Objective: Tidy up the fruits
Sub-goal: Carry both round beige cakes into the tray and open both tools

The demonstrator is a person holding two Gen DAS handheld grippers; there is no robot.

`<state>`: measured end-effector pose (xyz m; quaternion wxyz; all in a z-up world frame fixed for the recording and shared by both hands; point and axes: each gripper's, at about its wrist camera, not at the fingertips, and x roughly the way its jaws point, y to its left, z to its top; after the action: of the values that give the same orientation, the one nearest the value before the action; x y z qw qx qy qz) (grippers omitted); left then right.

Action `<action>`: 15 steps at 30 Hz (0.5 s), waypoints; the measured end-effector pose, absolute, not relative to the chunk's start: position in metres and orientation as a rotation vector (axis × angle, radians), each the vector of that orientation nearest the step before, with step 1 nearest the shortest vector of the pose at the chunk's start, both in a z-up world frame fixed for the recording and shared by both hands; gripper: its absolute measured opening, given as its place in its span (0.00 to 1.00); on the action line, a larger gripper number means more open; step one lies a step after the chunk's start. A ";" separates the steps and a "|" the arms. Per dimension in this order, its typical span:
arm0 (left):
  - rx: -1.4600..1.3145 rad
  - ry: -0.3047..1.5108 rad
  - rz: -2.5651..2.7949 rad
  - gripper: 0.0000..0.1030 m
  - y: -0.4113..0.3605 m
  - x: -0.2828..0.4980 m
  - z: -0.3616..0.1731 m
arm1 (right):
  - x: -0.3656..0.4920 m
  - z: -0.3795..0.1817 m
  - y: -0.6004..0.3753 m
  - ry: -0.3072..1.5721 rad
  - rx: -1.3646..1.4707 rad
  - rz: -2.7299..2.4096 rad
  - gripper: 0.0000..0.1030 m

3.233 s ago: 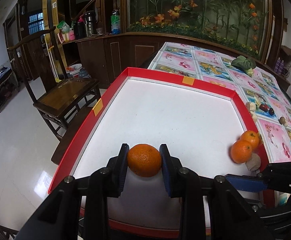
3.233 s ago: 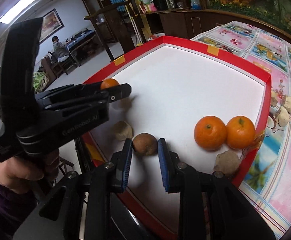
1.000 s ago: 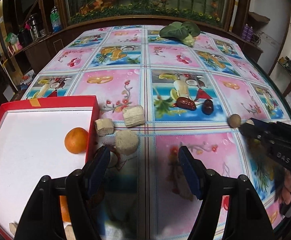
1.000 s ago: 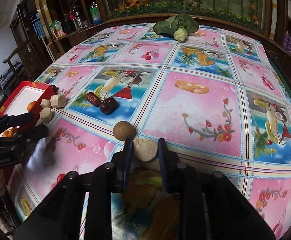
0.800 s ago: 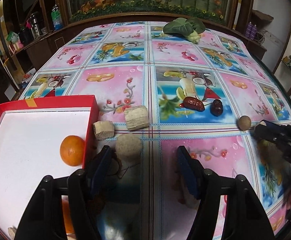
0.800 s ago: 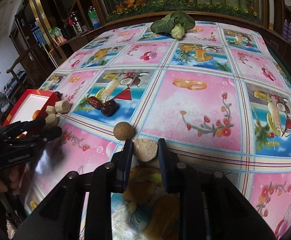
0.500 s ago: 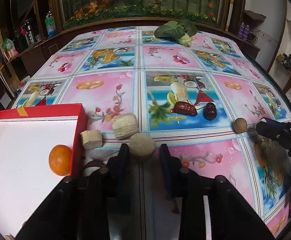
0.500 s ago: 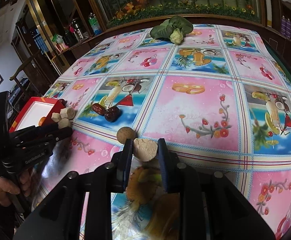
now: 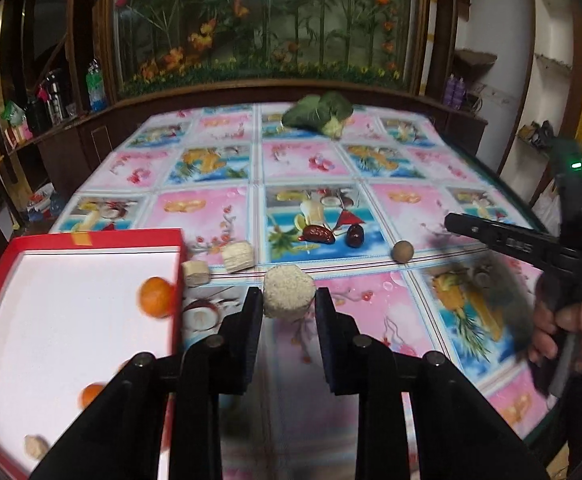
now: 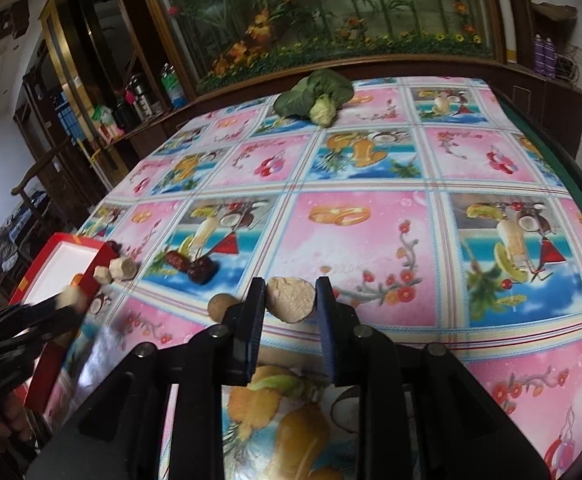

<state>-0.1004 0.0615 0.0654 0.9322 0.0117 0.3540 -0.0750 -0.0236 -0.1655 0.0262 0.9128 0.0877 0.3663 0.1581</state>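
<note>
Beige chunks pinched in both grippers, left [image 9: 289,307] and right [image 10: 291,298], likely bound for red tray [image 9: 91,236].

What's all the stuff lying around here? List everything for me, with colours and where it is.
Red tray: one, white inside, left.
Oranges: two, inside tray.
Beige chunk: one, between left gripper fingers.
Tan chunk: one, between right gripper fingers.
Beige pieces: two, tablecloth beside tray.
Dates: two, dark red, mid-table.
Brown ball: one, right of dates.
Cabbage: one, green, far edge.
Tablecloth: pink-blue fruit print.
Left gripper: black.
Right gripper: black.
</note>
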 end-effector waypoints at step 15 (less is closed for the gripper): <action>-0.001 0.666 0.160 0.25 0.229 -0.171 0.078 | -0.097 0.069 0.032 0.687 0.023 0.679 0.27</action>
<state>-0.1711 0.2288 0.0779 0.9419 -0.0004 0.3265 0.0785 -0.0965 0.0324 0.0692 0.8855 0.0111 0.3305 0.3265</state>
